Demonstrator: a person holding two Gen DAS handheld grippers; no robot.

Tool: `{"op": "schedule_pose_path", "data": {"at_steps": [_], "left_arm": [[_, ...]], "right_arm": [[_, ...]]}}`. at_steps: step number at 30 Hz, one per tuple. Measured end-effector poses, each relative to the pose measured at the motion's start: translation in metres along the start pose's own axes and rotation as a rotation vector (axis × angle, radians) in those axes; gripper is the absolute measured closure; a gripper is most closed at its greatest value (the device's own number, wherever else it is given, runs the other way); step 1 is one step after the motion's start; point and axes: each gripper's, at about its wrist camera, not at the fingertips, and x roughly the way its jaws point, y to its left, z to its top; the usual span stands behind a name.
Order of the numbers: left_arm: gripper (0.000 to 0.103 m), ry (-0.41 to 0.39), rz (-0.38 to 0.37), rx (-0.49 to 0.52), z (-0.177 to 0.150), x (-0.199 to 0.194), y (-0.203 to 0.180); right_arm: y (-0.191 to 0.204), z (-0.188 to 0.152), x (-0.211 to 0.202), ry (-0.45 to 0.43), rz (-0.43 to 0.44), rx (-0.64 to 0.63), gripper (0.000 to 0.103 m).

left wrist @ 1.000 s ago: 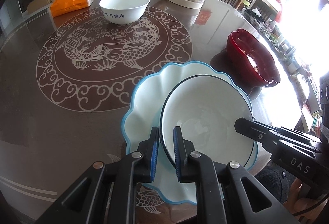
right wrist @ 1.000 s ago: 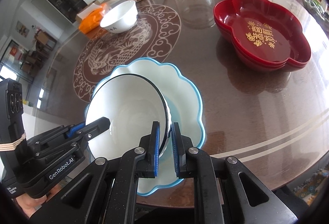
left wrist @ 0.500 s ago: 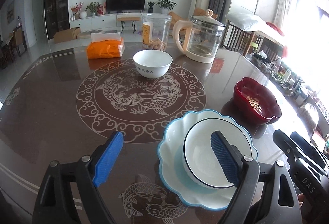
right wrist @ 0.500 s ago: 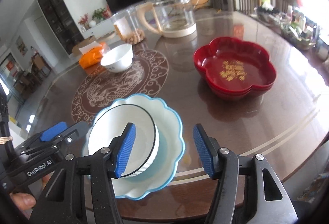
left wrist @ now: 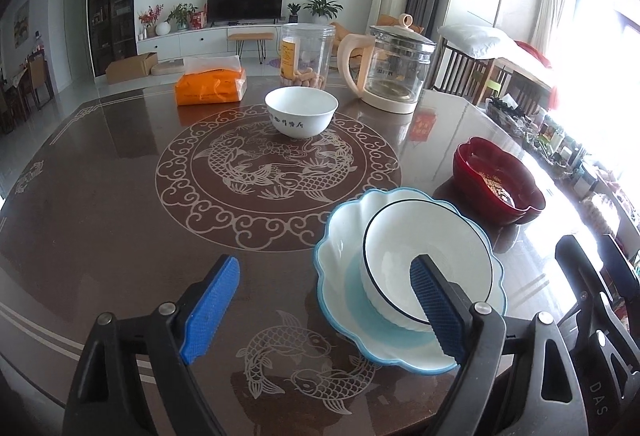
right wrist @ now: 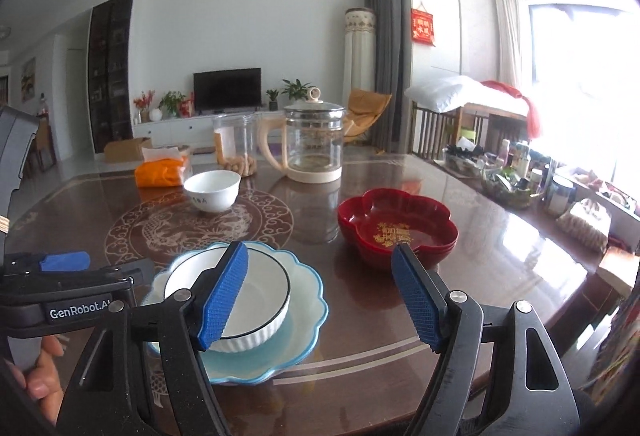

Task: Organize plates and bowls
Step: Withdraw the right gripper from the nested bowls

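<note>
White bowl [left wrist: 428, 260] in blue plate [left wrist: 344, 276] lies unheld beyond both spread tools, right tool [right wrist: 320, 300] opening.

White walls, a far television [right wrist: 227, 89] on a low white cabinet [right wrist: 192, 128], grey curtains [right wrist: 386, 48], and right-side windows [right wrist: 580, 76], apparently overexposed with daylight.

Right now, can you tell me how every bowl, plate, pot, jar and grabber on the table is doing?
Black-rimmed bowl: upright, empty, sitting in the blue-rimmed plate.
Blue-rimmed plate: flat on the table.
Small white bowl: upright, alone.
Red dish: upright, empty.
Glass kettle: lid on.
Clear jar: nearly empty.
Left gripper: open.
Right gripper: opening, holding nothing.
</note>
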Motion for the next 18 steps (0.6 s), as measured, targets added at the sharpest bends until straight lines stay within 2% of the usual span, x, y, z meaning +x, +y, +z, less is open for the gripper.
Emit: {"op": "schedule_pose_path", "data": {"at_steps": [9,18], "left_arm": [[0.016,0.030,-0.006,-0.012,-0.002,0.004,0.005],[0.016,0.060,0.014,-0.033,-0.004,0.011,0.016]], "right_arm": [[-0.012,-0.003,0.008,0.052,0.002,0.052,0.025],[-0.011,-0.005,0.007,0.056,0.002,0.046,0.025]]}}
